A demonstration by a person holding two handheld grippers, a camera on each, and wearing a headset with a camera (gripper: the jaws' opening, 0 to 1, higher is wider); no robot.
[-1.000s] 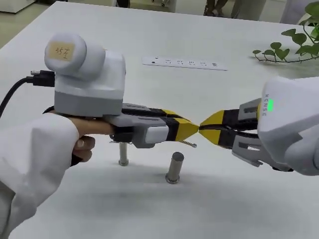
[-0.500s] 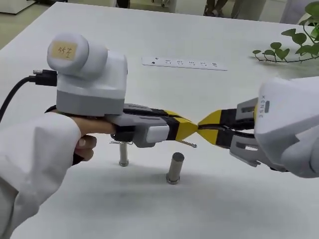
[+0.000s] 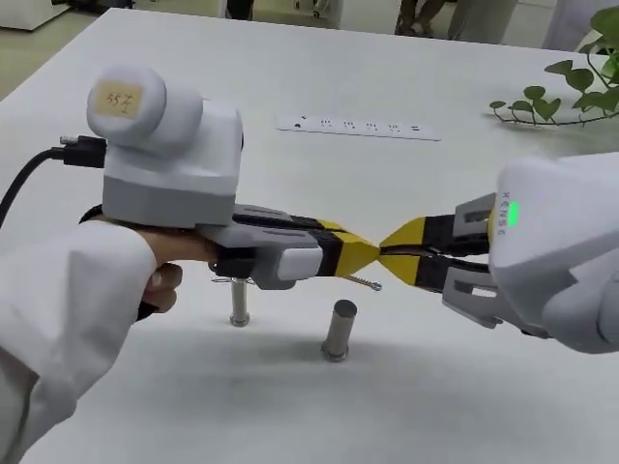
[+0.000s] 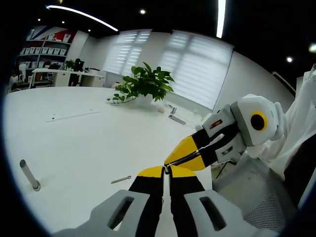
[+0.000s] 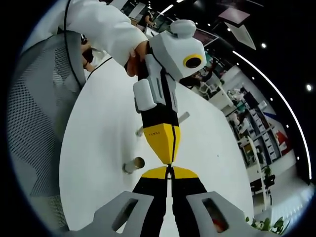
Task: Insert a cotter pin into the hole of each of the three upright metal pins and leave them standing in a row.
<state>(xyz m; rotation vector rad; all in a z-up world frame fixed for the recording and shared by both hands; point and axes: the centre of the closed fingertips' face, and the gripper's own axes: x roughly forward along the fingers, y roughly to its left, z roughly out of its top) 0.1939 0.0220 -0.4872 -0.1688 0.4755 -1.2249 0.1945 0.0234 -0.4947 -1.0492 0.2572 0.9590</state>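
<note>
Label (image 3: 120,100) on left hand-held gripper (image 3: 373,255) handwritten (illegible); jaws closed.

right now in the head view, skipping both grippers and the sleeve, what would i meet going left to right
black power cable → thin upright silver metal pin → thick upright grey metal pin → green leafy plant

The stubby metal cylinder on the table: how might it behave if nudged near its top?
The metal cylinder looks thick and bare, so probably heavy for its size. It stands on end on the smooth table, so a high push may tip it. Once down, its round side would likely roll.
</note>
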